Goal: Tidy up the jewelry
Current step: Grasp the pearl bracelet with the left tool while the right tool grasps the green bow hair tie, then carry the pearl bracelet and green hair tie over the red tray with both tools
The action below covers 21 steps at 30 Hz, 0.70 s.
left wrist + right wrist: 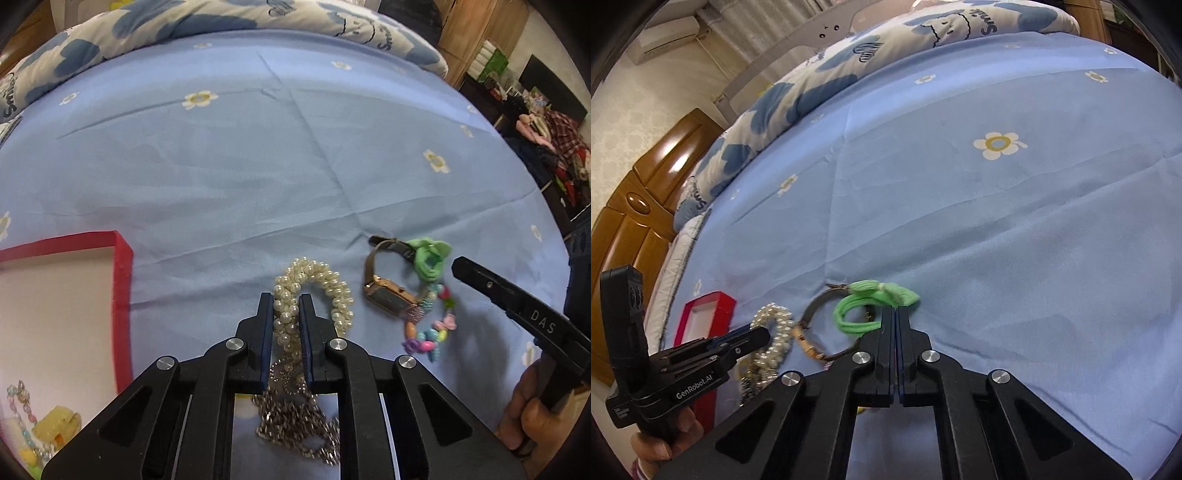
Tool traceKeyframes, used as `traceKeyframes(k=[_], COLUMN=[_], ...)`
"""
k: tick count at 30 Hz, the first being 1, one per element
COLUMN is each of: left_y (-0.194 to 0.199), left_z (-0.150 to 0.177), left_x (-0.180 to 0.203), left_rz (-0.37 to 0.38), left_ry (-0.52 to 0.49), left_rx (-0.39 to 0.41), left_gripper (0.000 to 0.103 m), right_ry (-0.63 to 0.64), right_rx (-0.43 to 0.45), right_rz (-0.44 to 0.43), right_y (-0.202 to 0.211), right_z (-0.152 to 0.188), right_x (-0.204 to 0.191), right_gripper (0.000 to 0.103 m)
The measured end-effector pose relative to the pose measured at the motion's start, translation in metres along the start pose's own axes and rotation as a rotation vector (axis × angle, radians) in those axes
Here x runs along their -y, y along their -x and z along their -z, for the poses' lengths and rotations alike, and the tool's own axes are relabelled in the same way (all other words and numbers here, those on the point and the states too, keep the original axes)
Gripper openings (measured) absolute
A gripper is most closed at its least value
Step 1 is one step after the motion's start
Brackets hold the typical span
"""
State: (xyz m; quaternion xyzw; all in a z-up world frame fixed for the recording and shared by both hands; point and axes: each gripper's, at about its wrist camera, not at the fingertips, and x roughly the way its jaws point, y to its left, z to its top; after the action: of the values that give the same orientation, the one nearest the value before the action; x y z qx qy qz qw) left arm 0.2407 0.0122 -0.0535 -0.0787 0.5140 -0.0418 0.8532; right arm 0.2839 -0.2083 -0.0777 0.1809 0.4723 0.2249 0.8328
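My left gripper (289,301) is shut on a pearl bracelet (328,286) lying on the blue bedsheet, with a silver chain (295,424) heaped beneath its jaws. A gold watch (391,295), a green hair tie (430,256) and a colourful bead bracelet (430,334) lie to the right. In the right wrist view my right gripper (896,312) is shut on the green hair tie (857,312), above the watch strap (816,304). The pearl bracelet (779,332) and the left gripper (753,336) show at left. The red box (122,295) holds several trinkets.
A patterned quilt (221,18) is rolled along the far side of the bed. A wooden headboard (639,206) stands left in the right wrist view. Cluttered shelves and clothes (554,147) lie beyond the bed's right edge. The red box (701,310) sits near the bed's left edge.
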Motion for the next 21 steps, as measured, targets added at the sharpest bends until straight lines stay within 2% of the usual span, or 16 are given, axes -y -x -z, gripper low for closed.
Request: traceKeyframes(k=[4,6,8,12,14,21], left_y=[0.017,0.026,0.032,0.043,0.045,0.052], left_z=[0.003,0.004,0.006,0.009,0.010,0.013], left_x=[-0.003,-0.006,-0.009,-0.013,-0.014,-0.018], left_rz=[0.022,0.028,0.035,0.043,0.045,0.063], left_ry=[0.022,0.035,0.045,0.054,0.056,0.083], left_rx=[0.026,0.038,0.047,0.058,0.059,0.068], left_gripper=[0.011,0.011,0.011,0.011,0.011,0.011], right_ry=[0.004,-0.001,-0.039,-0.022,-0.018,0.005], right_rx=[0.012,0.008,-0.014,-0.027,-0.034,-0.042], right_rz=[0.023,0.046,0.025,0.046,0.049,0.068], right_y=[0.006,0.003,-0.005,-0.019,-0.025,-0.035], right_z=[-0.001,-0.003,-0.005,-0.008,-0.009,-0.013], right_x=[-0.002,-0.003,0.003,0.000,-0.001,-0.005], right_gripper=[0.000,0.008,0.015,0.016,0.022,0.022])
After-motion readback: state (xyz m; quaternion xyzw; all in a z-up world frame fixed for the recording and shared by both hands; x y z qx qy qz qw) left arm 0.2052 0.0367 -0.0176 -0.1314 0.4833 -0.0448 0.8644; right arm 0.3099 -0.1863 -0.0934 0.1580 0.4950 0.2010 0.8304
